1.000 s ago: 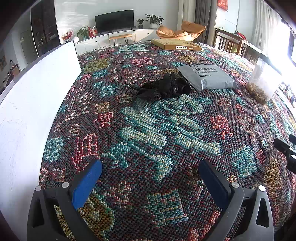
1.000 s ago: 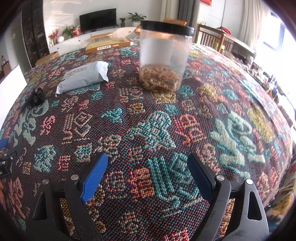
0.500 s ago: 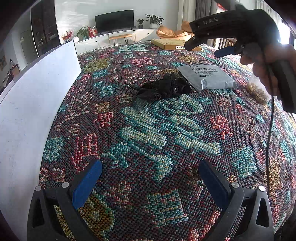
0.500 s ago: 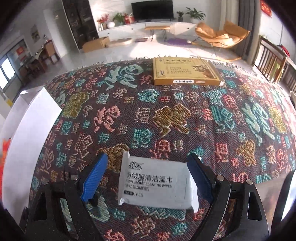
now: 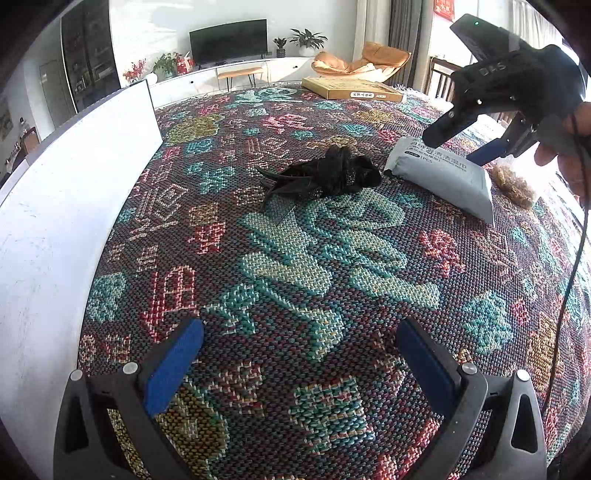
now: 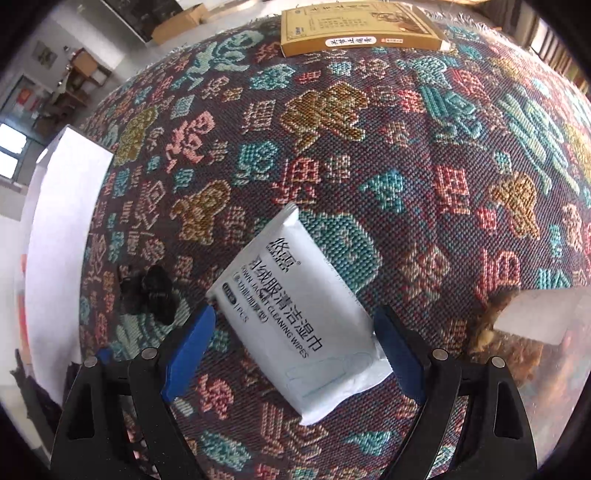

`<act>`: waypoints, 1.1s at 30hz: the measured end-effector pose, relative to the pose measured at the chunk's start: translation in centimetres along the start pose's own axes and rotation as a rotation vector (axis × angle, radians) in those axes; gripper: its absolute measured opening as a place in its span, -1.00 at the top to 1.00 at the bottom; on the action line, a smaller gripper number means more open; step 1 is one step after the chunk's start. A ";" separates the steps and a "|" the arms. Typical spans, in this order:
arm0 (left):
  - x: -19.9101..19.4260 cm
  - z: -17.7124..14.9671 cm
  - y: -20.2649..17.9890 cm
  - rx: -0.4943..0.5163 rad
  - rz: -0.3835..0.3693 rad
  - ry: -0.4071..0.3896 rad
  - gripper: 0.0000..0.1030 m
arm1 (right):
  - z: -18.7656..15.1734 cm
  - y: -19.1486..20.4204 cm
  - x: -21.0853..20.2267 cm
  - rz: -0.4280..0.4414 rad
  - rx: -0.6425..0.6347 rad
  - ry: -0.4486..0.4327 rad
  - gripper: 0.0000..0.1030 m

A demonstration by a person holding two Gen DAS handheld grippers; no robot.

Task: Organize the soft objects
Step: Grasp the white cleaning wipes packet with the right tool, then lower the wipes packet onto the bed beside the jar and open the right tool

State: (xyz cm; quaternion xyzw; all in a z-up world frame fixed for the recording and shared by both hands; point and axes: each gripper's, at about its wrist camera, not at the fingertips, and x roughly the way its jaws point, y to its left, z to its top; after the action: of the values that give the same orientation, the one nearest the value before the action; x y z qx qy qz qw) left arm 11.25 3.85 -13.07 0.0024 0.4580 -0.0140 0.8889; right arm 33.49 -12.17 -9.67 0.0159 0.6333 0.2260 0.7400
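A white pack of cleaning wipes (image 6: 295, 314) lies on the patterned cloth, also seen as a grey-white pack of wipes (image 5: 443, 177) in the left wrist view. My right gripper (image 6: 295, 354) hovers open right over it, one blue pad on each side of the pack, not closed on it. In the left wrist view the right gripper (image 5: 461, 144) comes down from the upper right in a person's hand. A crumpled black cloth (image 5: 325, 177) lies just left of the pack; the black cloth (image 6: 147, 295) shows small at the left. My left gripper (image 5: 299, 362) stands open above bare cloth, holding nothing.
A white box wall (image 5: 74, 192) runs along the left side of the table. A clear jar with brown contents (image 6: 517, 332) stands close on the right of the wipes. A flat yellow box (image 6: 362, 26) lies at the far edge. A cable (image 5: 576, 258) hangs from the right gripper.
My right gripper swung from the jar across to the wipes pack and came down lower, so the pack now lies between its pads. The left gripper has stayed still.
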 end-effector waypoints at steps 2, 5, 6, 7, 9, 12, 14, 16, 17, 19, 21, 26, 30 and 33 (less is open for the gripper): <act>0.0 0.0 0.0 0.000 0.000 0.000 -1.00 | 0.0 0.4 -0.6 -0.038 -0.067 -0.044 -0.74; 0.0 0.0 0.0 0.000 0.000 0.000 -1.00 | -0.3 2.1 0.4 -0.127 -0.237 -0.072 -0.74; 0.0 0.0 0.0 0.000 0.000 0.000 -1.00 | -0.7 2.6 1.1 -0.133 -0.280 -0.060 -0.74; 0.0 0.0 0.0 0.000 0.000 0.000 -1.00 | -1.1 3.0 1.9 -0.137 -0.311 -0.044 -0.74; 0.0 0.0 0.0 0.000 0.000 0.000 -1.00 | -2.0 3.3 3.4 -0.183 -0.352 -0.030 -0.75; 0.0 0.0 0.0 0.000 0.000 0.000 -1.00 | -3.6 3.1 2.8 -0.223 -0.324 -0.106 -0.61; 0.0 0.0 0.0 0.000 0.000 0.000 -1.00 | -5.1 2.4 1.6 -0.239 -0.252 -0.136 -0.36; 0.0 0.0 0.0 0.000 0.000 0.000 -1.00 | -8.0 1.7 0.7 -0.249 -0.206 -0.138 -0.33; 0.0 0.0 0.0 0.000 0.000 0.000 -1.00 | -9.8 1.5 0.2 -0.255 -0.194 -0.140 -0.33; 0.0 0.0 0.0 0.000 0.000 0.000 -1.00 | -13.9 0.9 -0.9 -0.260 -0.166 -0.140 -0.33; 0.0 0.0 0.0 0.000 0.000 0.000 -1.00 | -18.0 0.1 -2.1 -0.274 -0.130 -0.149 -0.33; 0.0 0.0 0.0 0.000 0.000 0.000 -1.00 | -23.9 -8.2 -6.3 -0.336 0.123 -0.203 -0.33; 0.0 0.1 0.0 0.000 0.000 0.000 -1.00 | -22.1 -14.6 -8.5 -0.335 0.274 -0.293 -0.33; 0.0 0.0 -0.1 0.000 0.000 0.000 -1.00 | -18.5 -17.7 -9.0 -0.381 0.300 -0.387 -0.33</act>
State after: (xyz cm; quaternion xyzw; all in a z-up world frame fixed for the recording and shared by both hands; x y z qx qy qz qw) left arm 11.30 3.80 -13.06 0.0024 0.4580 -0.0141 0.8888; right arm 20.77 -36.15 -10.40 0.0484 0.4986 -0.0199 0.8652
